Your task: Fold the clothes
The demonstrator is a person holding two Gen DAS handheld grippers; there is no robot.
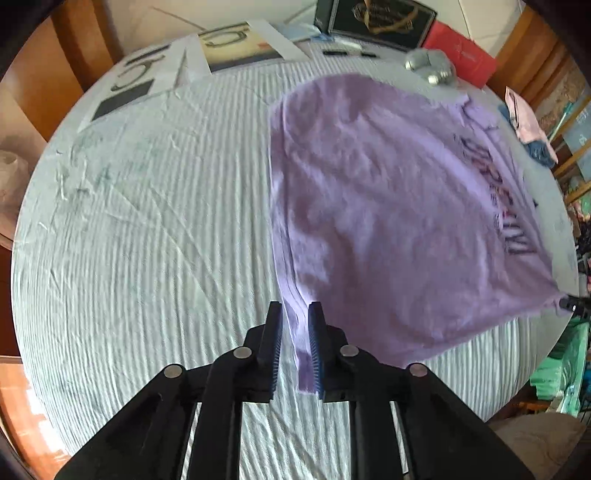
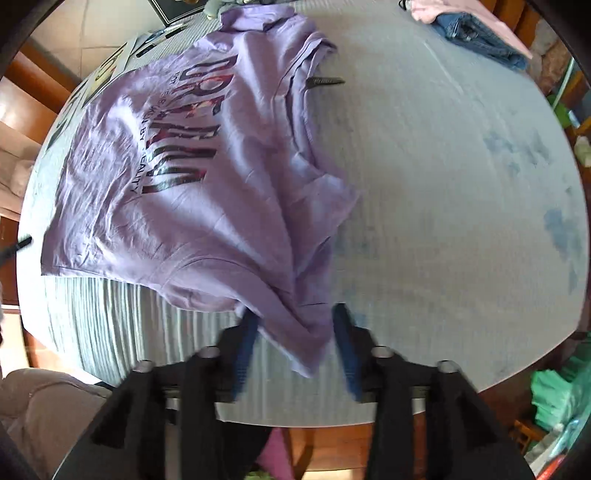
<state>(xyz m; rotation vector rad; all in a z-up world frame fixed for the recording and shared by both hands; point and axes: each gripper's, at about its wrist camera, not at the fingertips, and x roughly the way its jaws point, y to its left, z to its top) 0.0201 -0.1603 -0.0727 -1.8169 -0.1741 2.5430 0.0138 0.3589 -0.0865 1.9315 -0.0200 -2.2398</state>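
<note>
My left gripper (image 1: 295, 347) has its fingers at a narrow gap, with a strip of the lilac T-shirt (image 1: 388, 206) running between them; the cloth lies against the right-hand blue pad, but I cannot tell whether the pads pinch it. My right gripper (image 2: 295, 347) has its fingers wide apart, with a bunched corner of the same T-shirt (image 2: 207, 206) hanging between them, touching neither pad clearly; motion blur softens both fingers in this view.

From the left wrist, the shirt extends away from the fingers toward the far right of the table, with its long axis running near to far. From the right wrist, it extends up and left, the neck end farthest from me.

The garment is pale purple and creased, carrying large dark printed lettering along its length with a smaller line of text beside it. One sleeve is folded over the body. The left-wrist view shows mostly the plain side, lettering visible only at the right edge.

The shirt rests on a round table under a striped tablecloth (image 1: 147, 221). Folded jeans (image 2: 476, 33) sit at the far edge, partly cut off. A silver object (image 1: 430, 66) beyond the shirt is too blurred to identify.
</note>
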